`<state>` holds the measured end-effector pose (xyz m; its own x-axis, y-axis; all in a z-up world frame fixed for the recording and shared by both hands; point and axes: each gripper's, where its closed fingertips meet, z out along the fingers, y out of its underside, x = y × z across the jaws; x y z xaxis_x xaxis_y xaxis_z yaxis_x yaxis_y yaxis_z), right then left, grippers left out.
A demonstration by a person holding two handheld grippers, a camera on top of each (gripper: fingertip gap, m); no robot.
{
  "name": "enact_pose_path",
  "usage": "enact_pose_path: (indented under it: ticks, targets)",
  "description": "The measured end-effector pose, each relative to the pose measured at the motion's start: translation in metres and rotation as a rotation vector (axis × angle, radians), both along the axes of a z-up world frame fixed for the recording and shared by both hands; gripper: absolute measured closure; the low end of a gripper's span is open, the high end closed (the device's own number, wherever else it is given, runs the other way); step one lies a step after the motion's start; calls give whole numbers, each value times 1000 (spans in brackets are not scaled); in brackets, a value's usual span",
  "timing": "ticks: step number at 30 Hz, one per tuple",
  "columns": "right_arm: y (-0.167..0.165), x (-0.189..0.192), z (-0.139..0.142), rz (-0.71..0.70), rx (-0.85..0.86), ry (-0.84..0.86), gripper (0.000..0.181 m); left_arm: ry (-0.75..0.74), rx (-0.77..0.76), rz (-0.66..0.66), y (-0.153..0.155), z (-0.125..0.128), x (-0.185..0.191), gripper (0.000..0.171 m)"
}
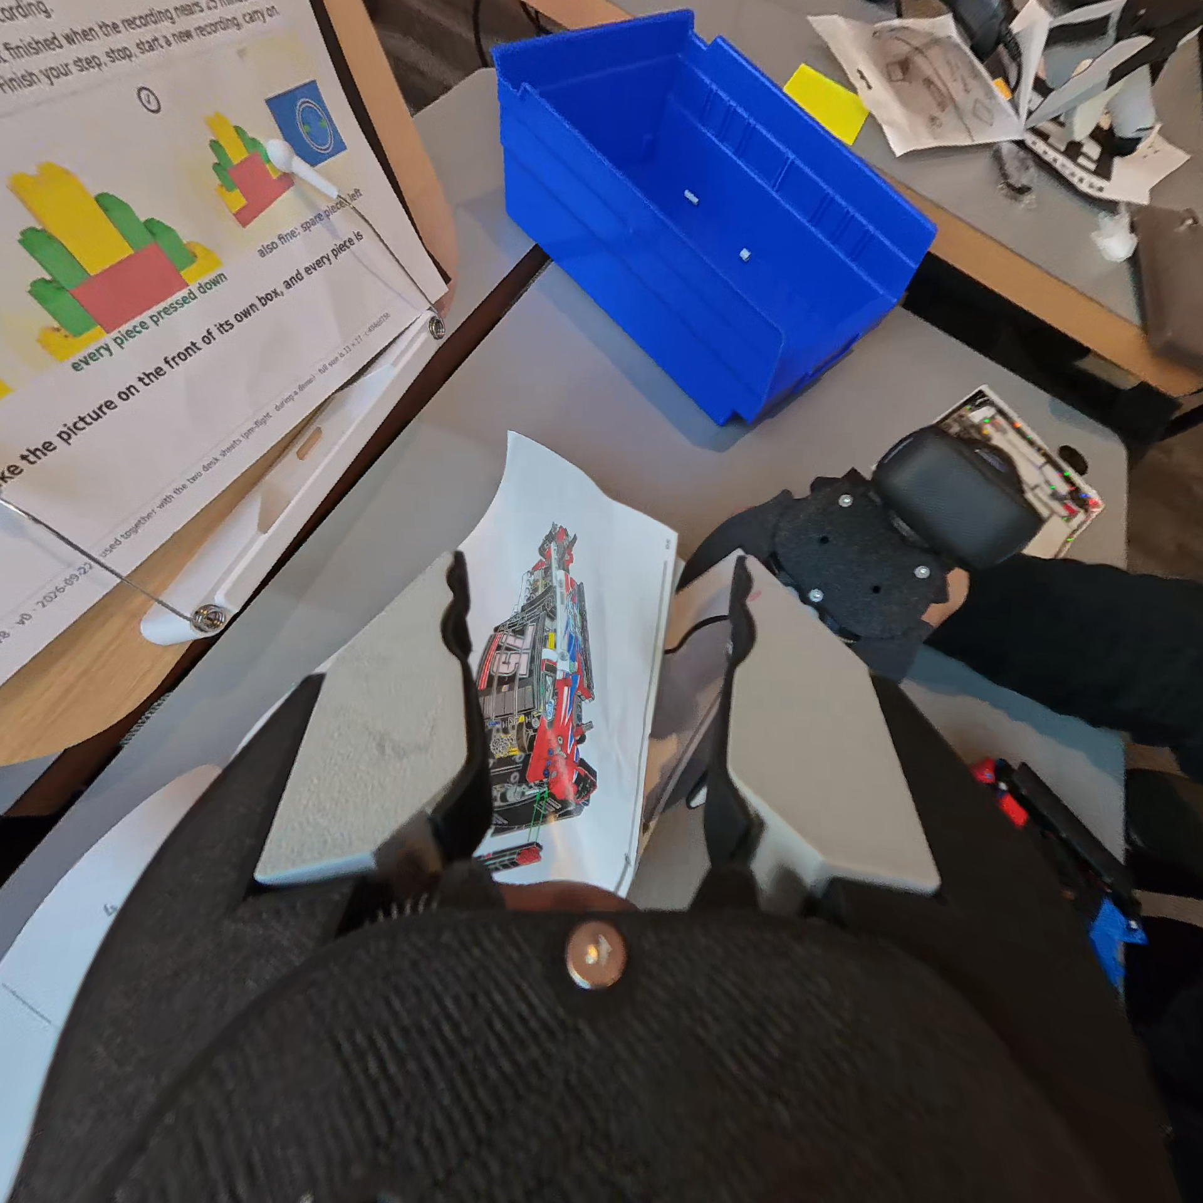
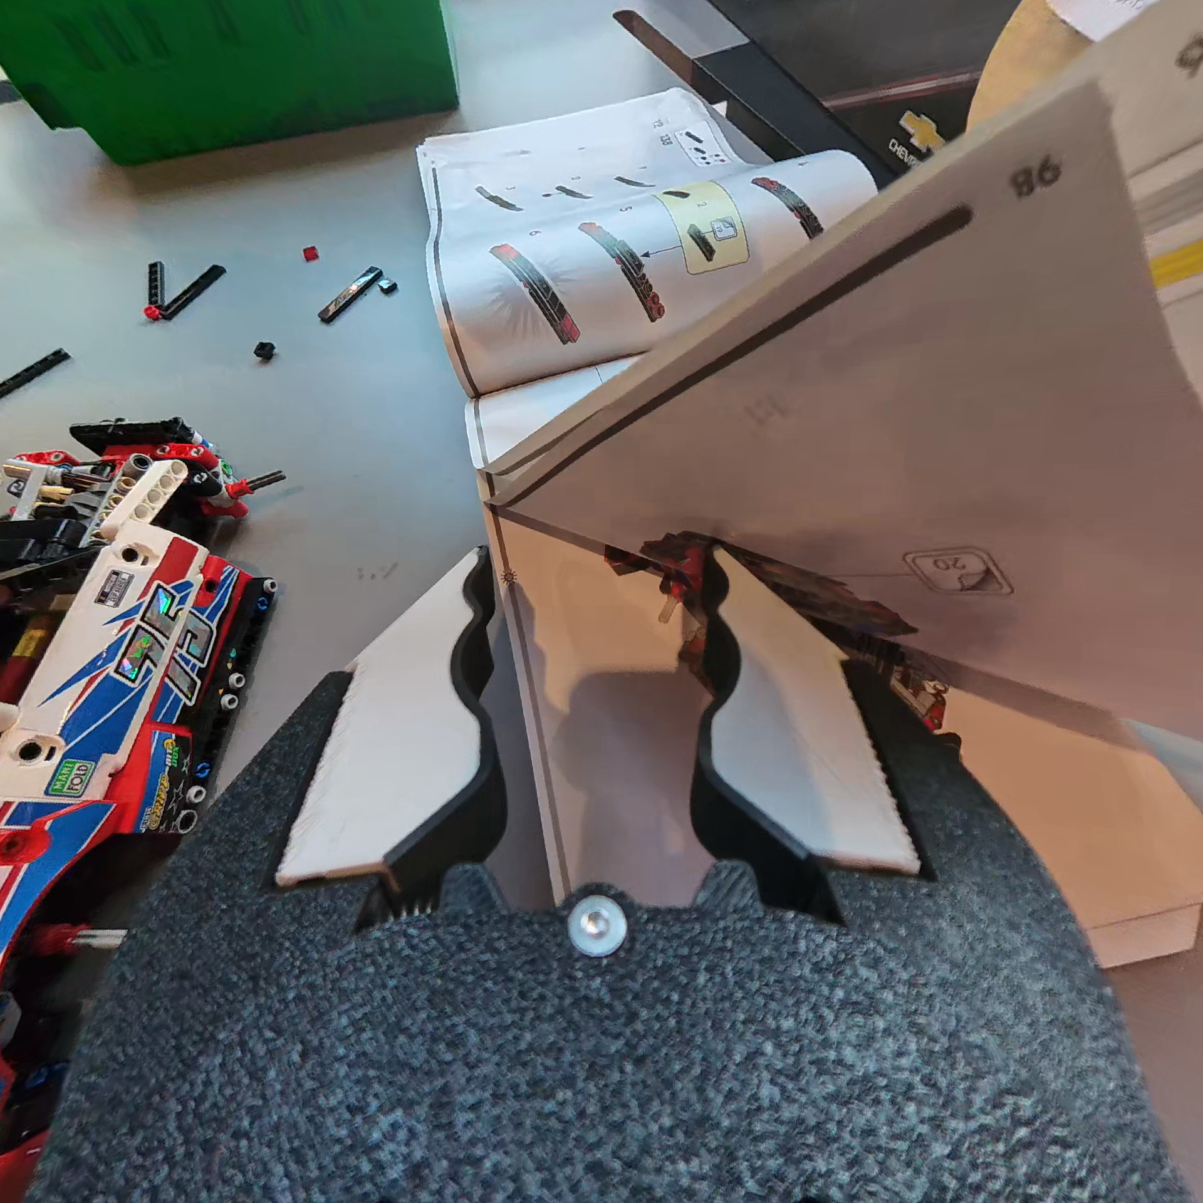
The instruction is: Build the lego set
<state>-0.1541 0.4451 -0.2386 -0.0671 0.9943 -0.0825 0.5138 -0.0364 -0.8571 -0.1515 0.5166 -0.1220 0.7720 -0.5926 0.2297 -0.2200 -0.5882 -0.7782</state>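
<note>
1. My left gripper (image 1: 602, 573) has its jaws apart over the instruction booklet (image 1: 586, 651) on the tabletop (image 1: 586, 390).
2. My right gripper (image 2: 602, 560) – jaws apart around a lifted booklet page (image 2: 846, 390).
3. The half-built lego car (image 2: 110, 683) lies left of the booklet – loose pieces (image 2: 351, 293) beyond it.

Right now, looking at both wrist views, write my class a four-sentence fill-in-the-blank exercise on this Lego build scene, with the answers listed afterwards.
1. The bin behind the instruction booklet is coloured ____.
2. The box at the far left in the right wrist view is coloured ____.
3. Both the left tool and the right tool are ____.
4. The partly built car lies to the ____ of the right tool.

Answers: blue; green; open; left
</note>
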Motion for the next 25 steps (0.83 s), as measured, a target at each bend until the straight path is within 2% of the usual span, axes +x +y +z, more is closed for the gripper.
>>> enact_pose_path:
  ticks: [2,4,6,9,11,14,15,21,25]
  targets:
    - [1,0,-1,0,-3,3,119,45,-7,-11,1,-5,5,92]
    - [1,1,-1,1,-4,2,119,87,-9,-4,5,-11,6,100]
    - [0,1,-1,1,1,1,119,91,-13,-5,8,-12,8,111]
    - [-1,0,-3,3,3,-5,119,64,-70,-23,6,-19,13,110]
    - [-2,-1,-4,6,2,-7,119,61,-86,-38,6,-23,13,127]
    - [-3,0,-6,9,8,-16,118,28,-121,-64,1,-26,12,166]
    - [-3,0,-6,10,6,-16,118,17,-128,-69,-1,-27,12,171]
    - [-3,3,-10,9,0,-24,118,-111,-152,-66,-6,-20,8,171]
    - [-2,11,-16,20,5,-51,113,-91,-93,-11,-11,-9,-18,171]
